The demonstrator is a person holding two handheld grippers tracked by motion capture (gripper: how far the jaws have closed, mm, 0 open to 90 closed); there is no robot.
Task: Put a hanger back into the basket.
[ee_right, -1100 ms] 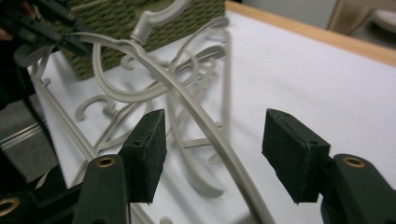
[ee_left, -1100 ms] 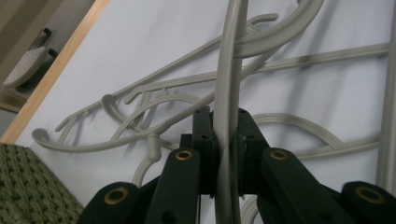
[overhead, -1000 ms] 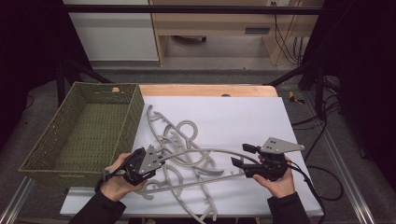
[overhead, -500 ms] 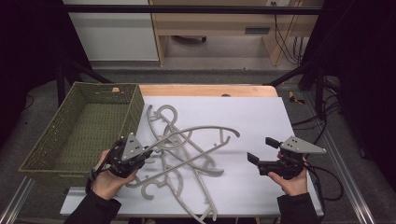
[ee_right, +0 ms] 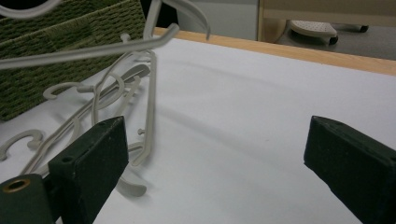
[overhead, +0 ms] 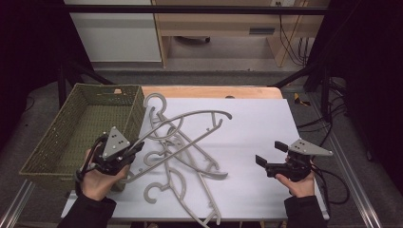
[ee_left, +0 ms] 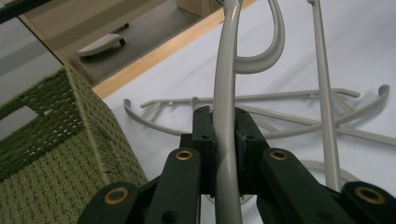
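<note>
The green woven basket (overhead: 71, 130) is sitting at nine o'clock on the bench (overhead: 266, 128), its near wall just beside the left claw (overhead: 135, 148). That claw is gripping one grey hanger (overhead: 190, 122) by its arm, pads pressed on the plastic from both sides in the left gripper view (ee_left: 224, 140), and the hanger is slanting up off the bench toward twelve o'clock, its hook (overhead: 154, 100) hanging near the basket's far corner.

The main risk, as I judge it, is snagging: the lifted hanger is crossing over the pile of hangers (overhead: 185, 166) at six o'clock, and a hook or notch could be catching a neighbour and dragging it along, or pulling it off the near edge, where one hanger end (overhead: 209, 219) is already lying close to the lip. The grip sits far out on one arm, so the hanger could also be twisting in the pads as it swings. The basket rim is another catch point if the hook is coming in too low.

At three o'clock the right claw (overhead: 267, 154) is standing wide open with nothing between its pads (ee_right: 93, 154), its jaws having just been opening. Around it the white bench is bare, giving plenty of room toward twelve and three o'clock; the tight spots are the basket wall and the near edge.
</note>
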